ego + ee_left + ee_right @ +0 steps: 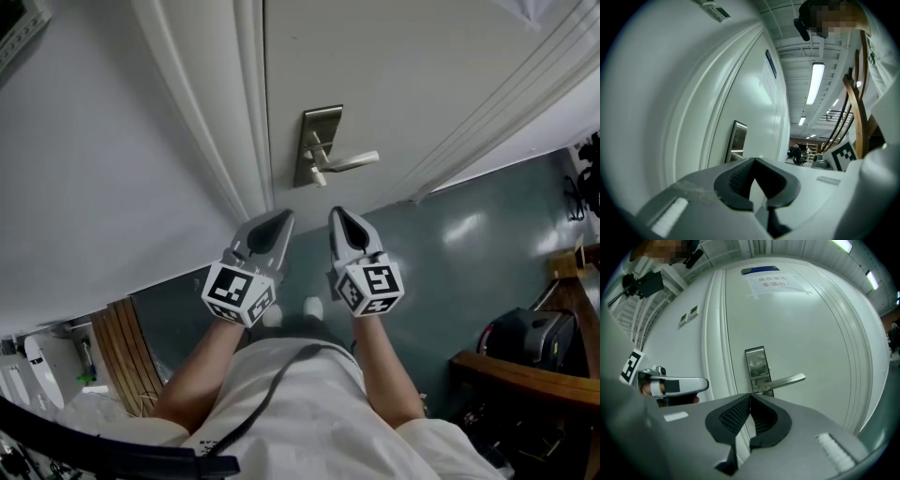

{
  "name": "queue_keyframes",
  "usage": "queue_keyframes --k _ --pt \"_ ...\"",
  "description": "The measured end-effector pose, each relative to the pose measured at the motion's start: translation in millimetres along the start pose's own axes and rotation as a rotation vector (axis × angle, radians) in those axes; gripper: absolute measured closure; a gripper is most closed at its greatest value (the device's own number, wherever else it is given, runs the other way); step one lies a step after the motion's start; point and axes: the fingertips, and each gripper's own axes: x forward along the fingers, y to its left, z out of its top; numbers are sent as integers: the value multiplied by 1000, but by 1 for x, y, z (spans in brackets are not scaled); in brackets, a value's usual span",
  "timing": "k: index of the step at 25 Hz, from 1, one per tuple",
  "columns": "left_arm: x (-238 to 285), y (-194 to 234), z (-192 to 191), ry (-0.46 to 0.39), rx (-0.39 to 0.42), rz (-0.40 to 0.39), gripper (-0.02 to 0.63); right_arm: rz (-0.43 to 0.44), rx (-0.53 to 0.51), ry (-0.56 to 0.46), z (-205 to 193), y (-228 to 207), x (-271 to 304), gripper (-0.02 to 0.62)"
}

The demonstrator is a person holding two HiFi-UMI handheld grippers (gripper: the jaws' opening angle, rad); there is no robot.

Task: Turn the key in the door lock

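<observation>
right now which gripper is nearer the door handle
Right. The right gripper points straight at the door handle, not touching; the left gripper is off to its left, by the door's edge.

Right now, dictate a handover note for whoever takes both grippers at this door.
Left hand-held gripper: shut, empty, short of the door.
Right hand-held gripper: shut, empty, facing the lock plate.
Lever handle: level, untouched.
Done: nothing on the lock yet.
Left: find the key, which I cannot make out clearly, grip it and turn it.
</observation>
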Motion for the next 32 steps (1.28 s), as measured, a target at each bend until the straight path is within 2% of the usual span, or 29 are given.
queue_keyframes --k 10,16,21,25,32 --pt "27 -2 -17 33 13 81 600 43 100 69 -30 -30 33 583" --pt "40 0 -24 52 20 112 600 89 187 115 -46 -37 51 528" --pt "49 2 -30 72 25 126 600 148 359 123 -54 -39 65 459" --pt "52 2 -33 85 19 123 600 166 493 125 -64 -46 77 428" --pt "50 1 -33 96 24 135 600 253 768 85 -66 -48 88 420"
